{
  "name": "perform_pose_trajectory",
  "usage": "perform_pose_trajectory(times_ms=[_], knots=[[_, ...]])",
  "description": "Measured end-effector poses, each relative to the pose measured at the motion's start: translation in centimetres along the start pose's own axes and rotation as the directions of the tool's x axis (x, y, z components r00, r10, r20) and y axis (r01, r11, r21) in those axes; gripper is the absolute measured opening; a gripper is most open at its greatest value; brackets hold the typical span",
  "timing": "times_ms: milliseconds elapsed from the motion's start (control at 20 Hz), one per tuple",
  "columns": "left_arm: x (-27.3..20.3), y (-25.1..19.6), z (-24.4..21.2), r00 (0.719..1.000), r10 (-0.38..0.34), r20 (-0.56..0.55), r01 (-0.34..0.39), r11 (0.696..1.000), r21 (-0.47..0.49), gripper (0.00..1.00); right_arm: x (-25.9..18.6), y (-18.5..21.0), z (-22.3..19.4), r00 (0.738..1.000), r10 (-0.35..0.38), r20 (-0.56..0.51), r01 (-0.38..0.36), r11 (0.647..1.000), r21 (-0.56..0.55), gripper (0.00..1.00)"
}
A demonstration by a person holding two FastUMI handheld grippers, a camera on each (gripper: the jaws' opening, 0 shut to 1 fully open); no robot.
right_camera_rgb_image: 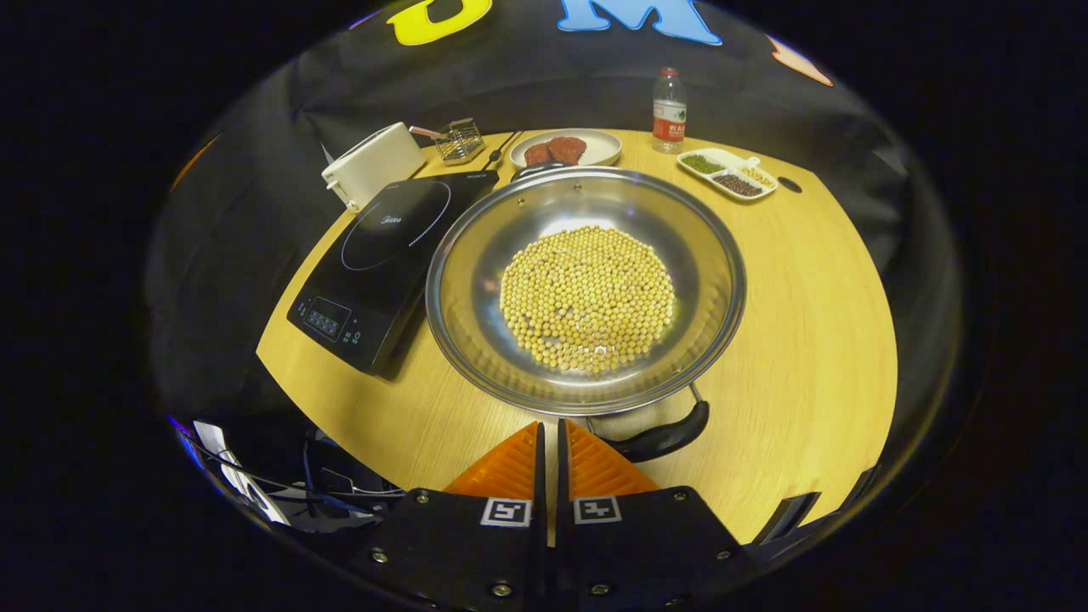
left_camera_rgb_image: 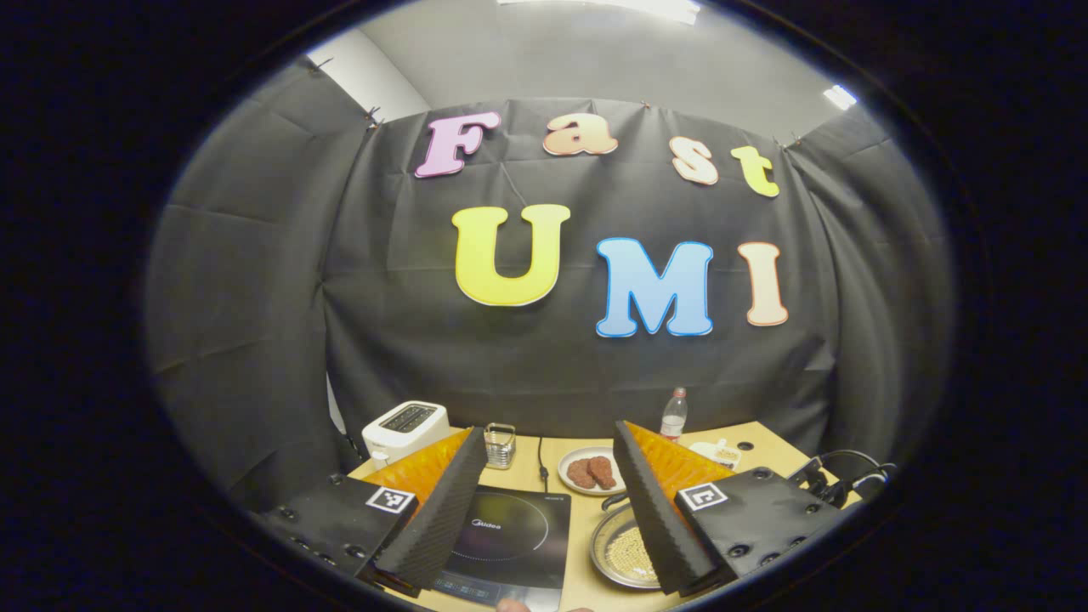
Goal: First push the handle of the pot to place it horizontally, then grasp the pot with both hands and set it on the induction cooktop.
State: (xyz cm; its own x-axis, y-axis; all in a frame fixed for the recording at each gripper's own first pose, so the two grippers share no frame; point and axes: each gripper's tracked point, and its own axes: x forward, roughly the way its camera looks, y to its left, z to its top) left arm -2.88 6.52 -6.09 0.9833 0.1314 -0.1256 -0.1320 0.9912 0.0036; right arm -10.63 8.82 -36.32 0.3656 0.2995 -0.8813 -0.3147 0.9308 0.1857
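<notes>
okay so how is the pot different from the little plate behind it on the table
The pot is shiny metal, while the plate is pale and matte. The pot looks far wider and deeper; the plate is shallow. The pot holds a heap of small yellow beans; the plate holds reddish-brown pieces. The pot has dark handles; the plate has none. Both are round and sit on the wooden table.

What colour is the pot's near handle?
Black, on a silver pot; the handle shows best in the right gripper view.
</notes>
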Motion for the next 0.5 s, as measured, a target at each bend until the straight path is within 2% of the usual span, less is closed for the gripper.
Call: perform_pose_trajectory(times_ms=[500], knots=[[-0.3, 0.1, -0.2, 1.0, 0.02, -0.01, -0.02, 1.0, -0.004, 0.97, 0.9, -2.3, -1.0, 0.999, -0.038, -0.013, 0.039, 0.997, 0.069, 0.01]])
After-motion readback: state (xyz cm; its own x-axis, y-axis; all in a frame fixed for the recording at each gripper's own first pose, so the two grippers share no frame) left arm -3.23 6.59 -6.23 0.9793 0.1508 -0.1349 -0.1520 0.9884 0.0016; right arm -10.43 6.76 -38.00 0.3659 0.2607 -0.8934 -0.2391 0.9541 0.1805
